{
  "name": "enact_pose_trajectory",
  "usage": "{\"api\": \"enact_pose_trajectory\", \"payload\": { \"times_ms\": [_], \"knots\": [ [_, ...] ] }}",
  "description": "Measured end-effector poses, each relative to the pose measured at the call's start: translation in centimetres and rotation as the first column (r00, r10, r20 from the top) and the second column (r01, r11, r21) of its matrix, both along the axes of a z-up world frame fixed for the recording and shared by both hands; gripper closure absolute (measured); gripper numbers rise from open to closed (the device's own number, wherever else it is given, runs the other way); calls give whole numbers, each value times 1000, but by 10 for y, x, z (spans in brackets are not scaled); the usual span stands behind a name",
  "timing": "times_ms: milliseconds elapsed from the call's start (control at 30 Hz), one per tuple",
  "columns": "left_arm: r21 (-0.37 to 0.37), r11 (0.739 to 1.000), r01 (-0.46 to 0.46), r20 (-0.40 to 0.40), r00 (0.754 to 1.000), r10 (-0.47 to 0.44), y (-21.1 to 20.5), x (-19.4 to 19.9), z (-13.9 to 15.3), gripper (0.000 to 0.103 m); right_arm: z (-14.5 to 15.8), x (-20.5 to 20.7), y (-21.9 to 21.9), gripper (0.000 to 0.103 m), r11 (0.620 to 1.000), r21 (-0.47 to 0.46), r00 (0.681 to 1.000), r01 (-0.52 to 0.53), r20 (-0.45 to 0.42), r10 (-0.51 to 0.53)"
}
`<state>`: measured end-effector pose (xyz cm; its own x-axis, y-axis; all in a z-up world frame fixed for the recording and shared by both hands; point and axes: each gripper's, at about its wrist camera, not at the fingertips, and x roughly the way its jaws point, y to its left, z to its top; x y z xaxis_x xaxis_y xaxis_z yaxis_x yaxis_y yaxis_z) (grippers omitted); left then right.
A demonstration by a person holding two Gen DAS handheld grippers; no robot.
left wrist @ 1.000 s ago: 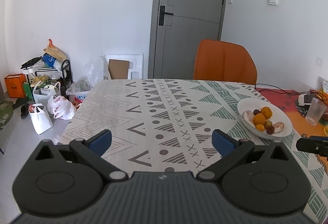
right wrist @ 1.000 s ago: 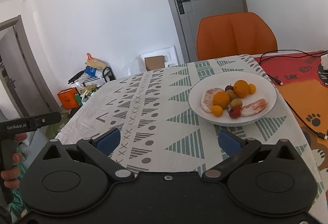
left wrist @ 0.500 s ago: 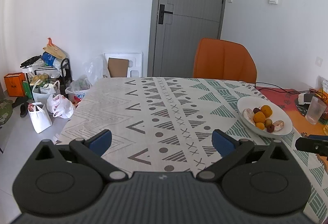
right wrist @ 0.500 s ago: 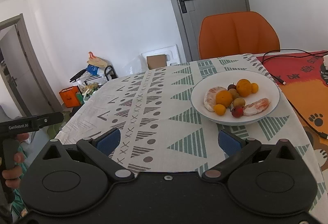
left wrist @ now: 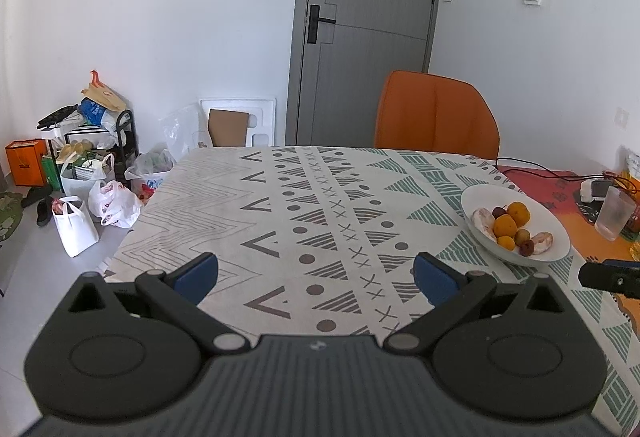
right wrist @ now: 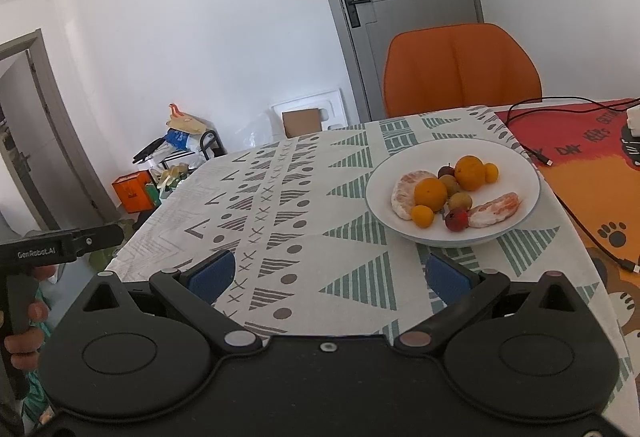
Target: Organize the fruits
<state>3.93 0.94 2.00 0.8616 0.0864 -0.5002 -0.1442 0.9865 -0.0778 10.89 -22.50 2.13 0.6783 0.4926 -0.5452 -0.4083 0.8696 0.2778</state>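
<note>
a patterned tablecloth covers the table, with an orange chair behind it. a white plate of fruits sits ahead and slightly right of the right gripper, well apart from its wide-spread, empty jaws. from the left wrist, the plate lies far right of the left gripper, also spread wide and empty. the small dark fruits are hard to identify; a clear cup is partly cut off.
</note>
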Motion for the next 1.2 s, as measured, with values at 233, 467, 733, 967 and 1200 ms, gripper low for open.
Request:
{"api": "enact_pose_trajectory", "payload": {
  "times_ms": [233,467,733,967,1200],
  "knots": [
    [-7,1000,4,-6,1000,-4,2,-2,-2,0,1,0,1,0,1000,-5,1000,-3,5,3],
    [-5,1000,4,-1,1000,-4,3,-3,0,0,1,0,2,0,1000,-5,1000,-7,8,7],
    [-5,1000,8,0,1000,-8,3,-2,1,0,0,1,4,0,1000,-2,1000,-11,4,11],
    [-7,1000,5,0,1000,-5,1,-2,1,0,0,1,4,0,1000,-4,1000,-9,4,9],
    [-6,1000,2,14,1000,-2,1,-6,2,0,2,-2,4,0,1000,-5,1000,-14,15,14]
  ]
}}
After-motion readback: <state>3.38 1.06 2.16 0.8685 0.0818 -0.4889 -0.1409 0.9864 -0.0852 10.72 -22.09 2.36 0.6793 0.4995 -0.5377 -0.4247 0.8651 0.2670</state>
